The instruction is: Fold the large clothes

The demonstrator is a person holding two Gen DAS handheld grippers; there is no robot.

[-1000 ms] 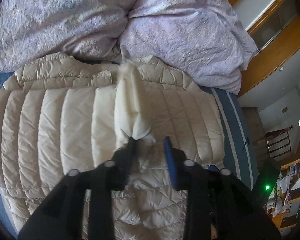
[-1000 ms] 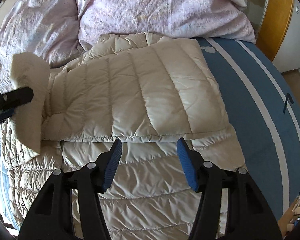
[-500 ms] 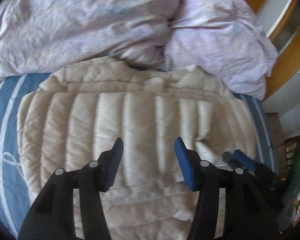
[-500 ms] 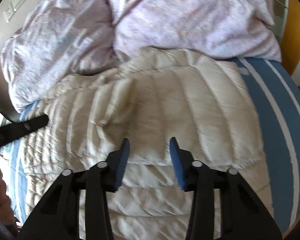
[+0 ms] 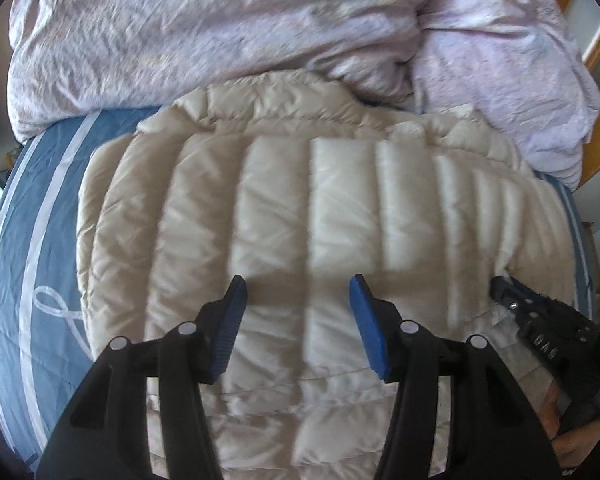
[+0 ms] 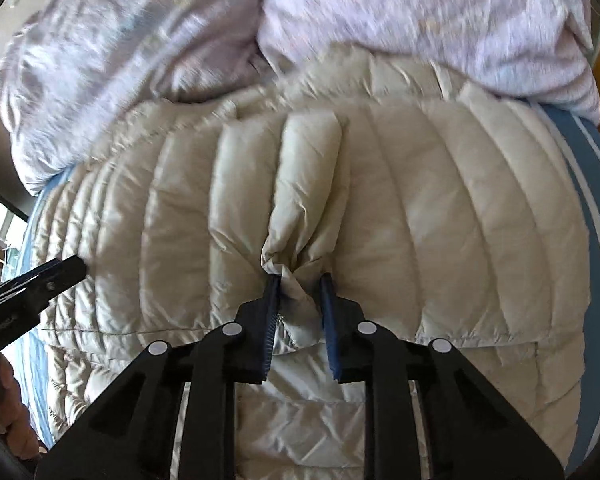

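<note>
A cream quilted puffer jacket [image 5: 332, 200] lies spread on the bed with its sleeves folded in. In the left wrist view my left gripper [image 5: 297, 284] hovers open over the jacket's middle, nothing between its blue pads. In the right wrist view my right gripper [image 6: 300, 280] has its jaws closing, and a puckered fold of the jacket [image 6: 440, 200] is bunched and pinched between the pads. The right gripper's tips [image 5: 512, 292] show at the jacket's right edge, the left gripper's [image 6: 60, 276] at its left edge.
A crumpled lilac duvet [image 5: 220, 32] is piled behind the jacket's collar. The blue sheet with white stripes [image 5: 32, 240] shows on both sides of the jacket. A person's hand [image 5: 568, 440] holds the right gripper at the lower right.
The left gripper let go of the cream fold it held up, opened, and moved across over the jacket. The right jaws narrowed from wide open onto a fold of the jacket.
</note>
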